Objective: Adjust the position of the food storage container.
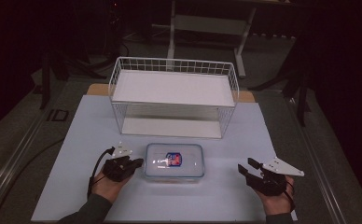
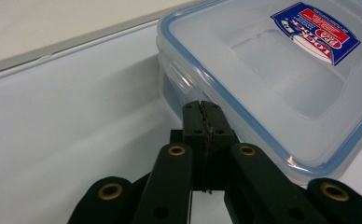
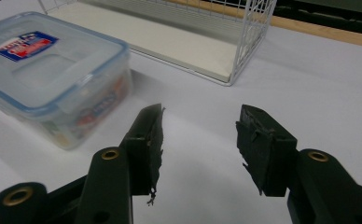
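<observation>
A clear plastic food container (image 1: 174, 161) with a blue-rimmed lid and a red-and-blue label lies on the white mat, in front of the wire rack. My left gripper (image 1: 139, 162) is at its left side. Its jaws are shut with nothing between them, and their tips (image 2: 201, 106) are right against the container's side wall (image 2: 272, 70) below the lid rim. My right gripper (image 1: 245, 167) rests to the right of the container, a short gap away. It is open with only bare mat between its jaws (image 3: 200, 123), and the container (image 3: 44, 65) lies off to its left.
A white two-level wire rack (image 1: 174, 95) stands behind the container, its lower shelf (image 3: 179, 42) open toward me. The white mat (image 1: 76, 163) covers the table, with a wooden edge at the back. Dark floor and a desk frame lie beyond.
</observation>
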The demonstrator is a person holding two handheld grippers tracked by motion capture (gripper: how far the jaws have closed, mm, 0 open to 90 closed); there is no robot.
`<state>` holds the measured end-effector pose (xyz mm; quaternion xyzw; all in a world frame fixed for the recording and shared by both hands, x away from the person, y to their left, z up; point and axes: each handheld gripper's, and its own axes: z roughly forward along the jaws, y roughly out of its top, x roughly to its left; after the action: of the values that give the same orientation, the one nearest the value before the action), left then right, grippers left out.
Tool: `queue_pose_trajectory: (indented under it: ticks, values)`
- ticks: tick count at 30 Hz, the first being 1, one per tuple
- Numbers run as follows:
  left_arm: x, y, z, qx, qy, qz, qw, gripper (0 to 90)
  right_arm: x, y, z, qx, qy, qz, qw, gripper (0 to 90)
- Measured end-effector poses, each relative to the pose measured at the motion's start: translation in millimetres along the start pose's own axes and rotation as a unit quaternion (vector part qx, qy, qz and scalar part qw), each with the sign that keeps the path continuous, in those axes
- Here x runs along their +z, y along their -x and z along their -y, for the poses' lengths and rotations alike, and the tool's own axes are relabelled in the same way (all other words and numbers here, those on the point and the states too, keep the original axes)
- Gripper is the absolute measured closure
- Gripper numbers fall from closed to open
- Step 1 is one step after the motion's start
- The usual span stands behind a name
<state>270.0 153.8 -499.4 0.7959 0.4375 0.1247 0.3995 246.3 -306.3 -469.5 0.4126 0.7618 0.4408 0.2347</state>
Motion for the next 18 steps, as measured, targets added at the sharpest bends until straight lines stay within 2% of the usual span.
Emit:
queue_pose_trajectory:
  ticks: [3, 7, 15, 17, 18]
  values:
    - [5.6, 5.0, -2.2, 0.005, 0.006, 0.001, 1.0, 89.8, -0.2, -0.3, 0.0, -0.001, 0.0, 0.0, 1.0, 49.9]
    - [5.5, 3.2, -0.4, 0.005, 0.01, 0.006, 0.9999, 88.7, -0.6, 0.4, 0.0, 0.0, 0.001, -0.001, 1.0, 49.9]
    - [-8.9, -3.3, 0.2, -0.014, 0.043, 0.001, 0.999, 75.3, -1.7, 0.7, 0.1, 0.0, 0.001, 0.002, 1.0, 49.8]
    - [-15.5, -4.8, 0.3, -0.003, 0.059, 0.022, 0.998, 68.0, -1.5, 0.4, 0.0, -0.001, 0.001, 0.002, 1.0, 49.8]
    - [-15.5, -4.8, 0.3, -0.003, 0.059, 0.022, 0.998, 66.1, -1.4, 0.2, -0.2, -0.001, 0.001, 0.002, 1.0, 49.8]
